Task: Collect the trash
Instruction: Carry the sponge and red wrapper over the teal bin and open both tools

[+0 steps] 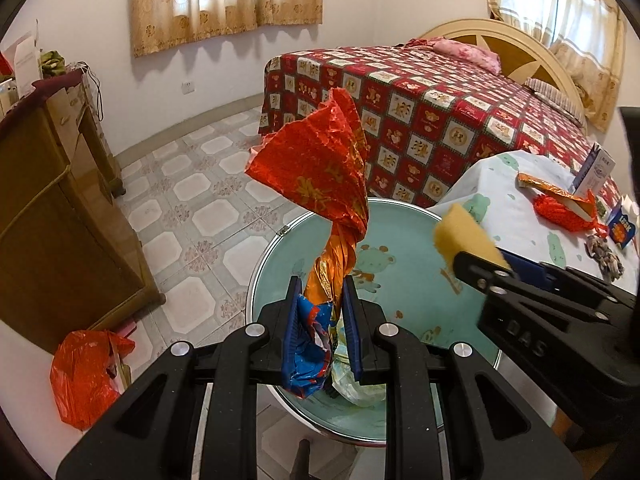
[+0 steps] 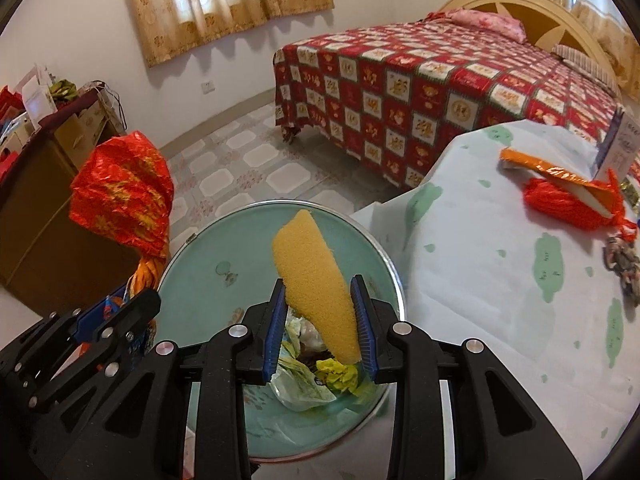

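Note:
My left gripper [image 1: 322,290] is shut on a crumpled red, orange and blue foil wrapper [image 1: 320,168] and holds it upright over the round green bin [image 1: 408,248]. The wrapper also shows in the right wrist view [image 2: 124,192]. My right gripper [image 2: 318,294] is shut on a yellow sponge [image 2: 314,276] and holds it over the same bin [image 2: 192,264]. The sponge also shows in the left wrist view [image 1: 466,236]. Crumpled paper and yellow-green trash [image 2: 336,374] lie in the bottom of the bin.
A table with a white and green cloth [image 2: 500,280] stands right of the bin, carrying an orange packet [image 2: 556,174], a red net bag [image 2: 560,204] and small scraps [image 2: 624,260]. A bed [image 2: 440,92] stands behind. A wooden cabinet [image 1: 44,208] and a red plastic bag [image 1: 80,376] are at the left.

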